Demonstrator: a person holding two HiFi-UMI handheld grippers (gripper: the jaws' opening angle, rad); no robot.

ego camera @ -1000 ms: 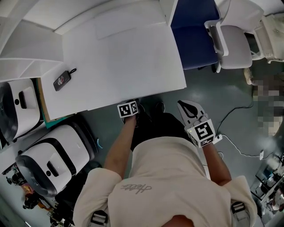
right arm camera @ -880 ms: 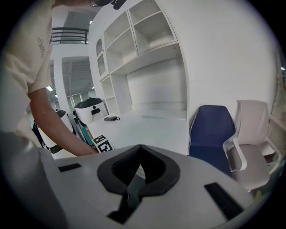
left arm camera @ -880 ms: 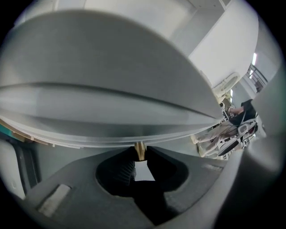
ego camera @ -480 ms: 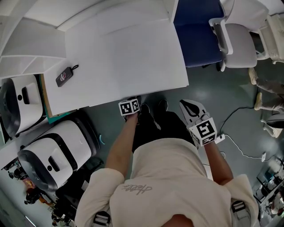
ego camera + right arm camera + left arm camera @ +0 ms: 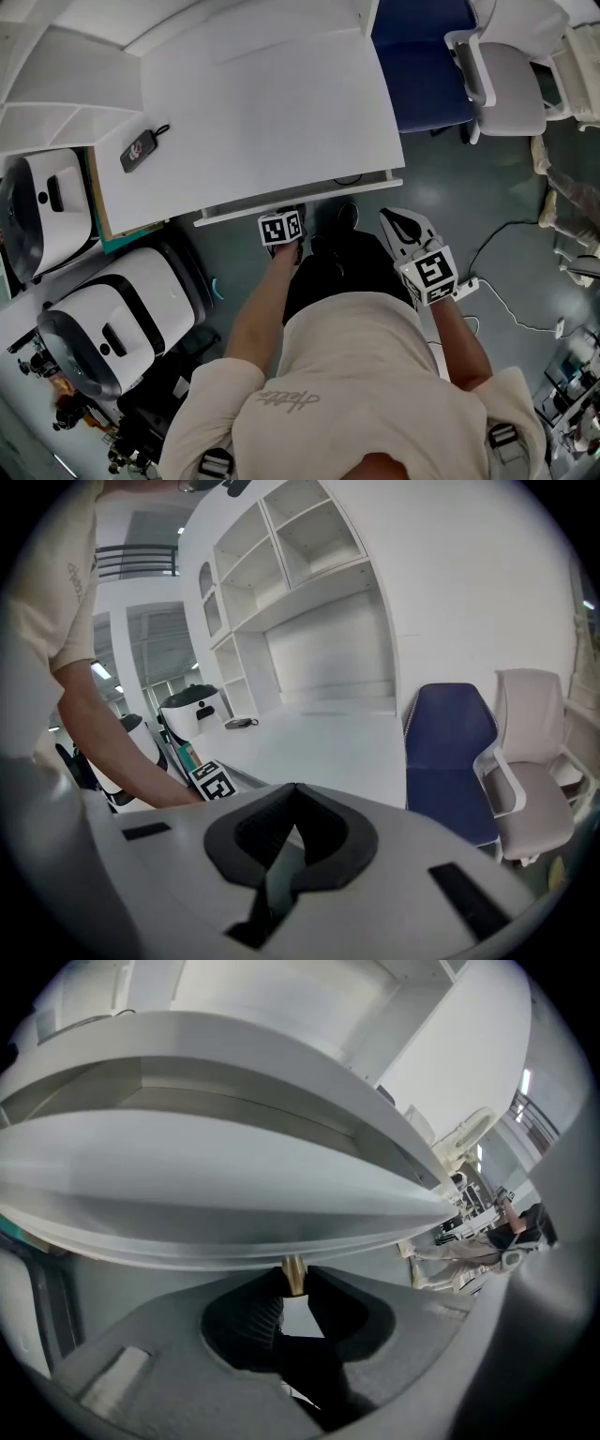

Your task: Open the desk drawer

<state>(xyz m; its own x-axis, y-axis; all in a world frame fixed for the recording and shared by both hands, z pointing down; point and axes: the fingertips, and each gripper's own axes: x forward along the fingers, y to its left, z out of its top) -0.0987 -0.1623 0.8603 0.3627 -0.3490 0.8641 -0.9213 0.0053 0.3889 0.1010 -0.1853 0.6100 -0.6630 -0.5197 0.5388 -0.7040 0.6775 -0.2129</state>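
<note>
The white desk (image 5: 262,112) fills the upper head view, and its drawer front (image 5: 309,195) stands out a little from under the desk edge. My left gripper (image 5: 293,1281) is shut on the drawer's small brass knob (image 5: 293,1267), which sits just below the broad white drawer front (image 5: 234,1204). In the head view only the left gripper's marker cube (image 5: 281,228) shows, close against the drawer front. My right gripper (image 5: 397,223) hangs to the right of the drawer, apart from it, above the floor. Its jaws (image 5: 293,791) are shut and hold nothing.
A black key fob (image 5: 139,150) lies on the desk's left part. A blue chair (image 5: 431,66) and a pale grey chair (image 5: 511,75) stand right of the desk. Two white machines (image 5: 103,323) stand at the left. A cable (image 5: 506,319) runs over the floor at the right.
The drawer front has slid out from under the desk edge towards the person, and the left gripper has come back with it. The right gripper has barely shifted.
</note>
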